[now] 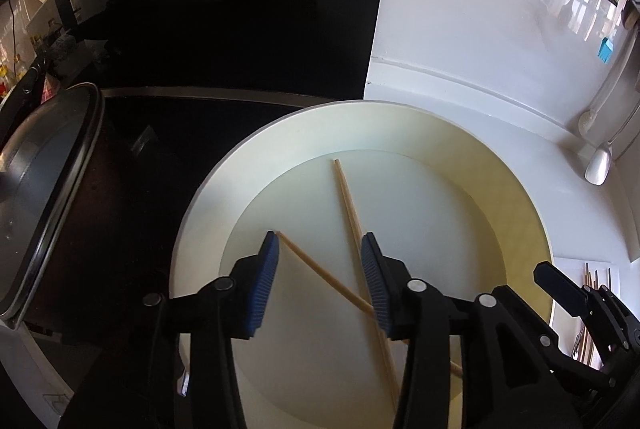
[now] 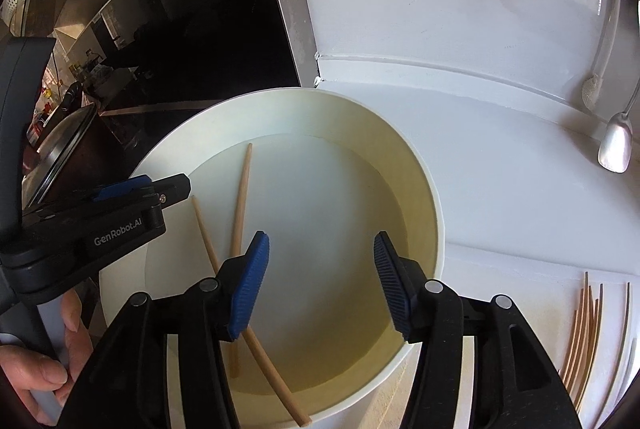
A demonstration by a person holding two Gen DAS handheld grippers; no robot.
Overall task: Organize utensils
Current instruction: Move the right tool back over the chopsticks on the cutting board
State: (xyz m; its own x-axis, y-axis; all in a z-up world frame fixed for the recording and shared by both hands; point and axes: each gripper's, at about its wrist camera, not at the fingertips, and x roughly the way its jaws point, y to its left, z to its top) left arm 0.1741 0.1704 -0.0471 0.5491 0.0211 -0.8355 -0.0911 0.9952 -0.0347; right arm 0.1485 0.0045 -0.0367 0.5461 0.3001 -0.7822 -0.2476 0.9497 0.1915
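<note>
Chopsticks (image 2: 240,205), slender pale wood, cross inside round cream tub (image 2: 432,197).

Both claws point steeply down, side by side — left claw (image 1: 320,281) parted with nothing pressed between its blue pads, right claw (image 2: 320,289) likewise apart. A hand (image 2: 44,361) grips the left handle.

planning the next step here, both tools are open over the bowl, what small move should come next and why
Probably move the right tool over to the chopsticks still on the counter and pick up another. Two chopsticks already lie crossed in the white bowl, and neither it nor the left tool holds anything.
</note>
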